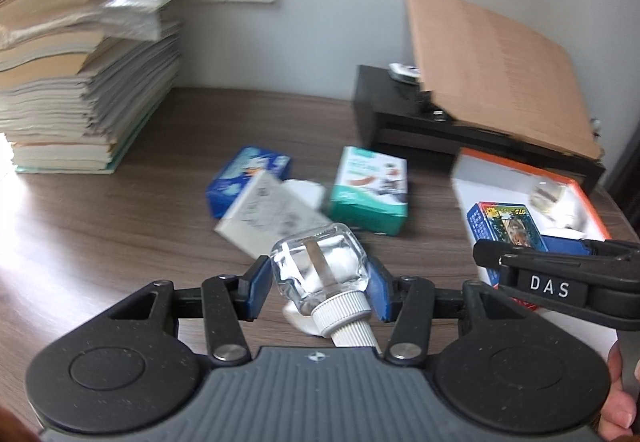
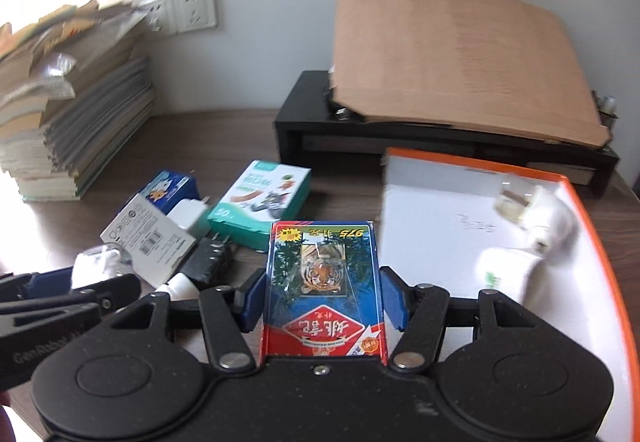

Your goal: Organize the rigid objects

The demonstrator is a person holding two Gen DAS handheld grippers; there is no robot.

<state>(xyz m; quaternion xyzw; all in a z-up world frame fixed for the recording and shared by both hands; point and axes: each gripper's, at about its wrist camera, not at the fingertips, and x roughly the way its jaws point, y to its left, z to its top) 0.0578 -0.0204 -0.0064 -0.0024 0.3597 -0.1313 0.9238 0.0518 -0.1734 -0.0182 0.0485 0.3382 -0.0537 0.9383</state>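
Observation:
My left gripper (image 1: 318,278) is shut on a small clear glass bottle (image 1: 320,266) with a white ribbed cap, held above the wooden desk. My right gripper (image 2: 324,296) is shut on a blue and red card box (image 2: 324,290) with a tiger picture, held at the left edge of the orange-rimmed white tray (image 2: 432,210). The card box also shows in the left wrist view (image 1: 506,224), with the tray (image 1: 496,178) behind it. The left gripper shows at the left of the right wrist view (image 2: 60,282).
On the desk lie a green box (image 2: 262,202), a blue box (image 2: 170,188), a white carton (image 2: 148,242), a white plug (image 2: 188,218) and a black adapter (image 2: 210,262). A paper stack (image 2: 68,114) stands left. A black stand (image 2: 400,130) with cardboard sits behind. White bottles (image 2: 548,226) lie in the tray.

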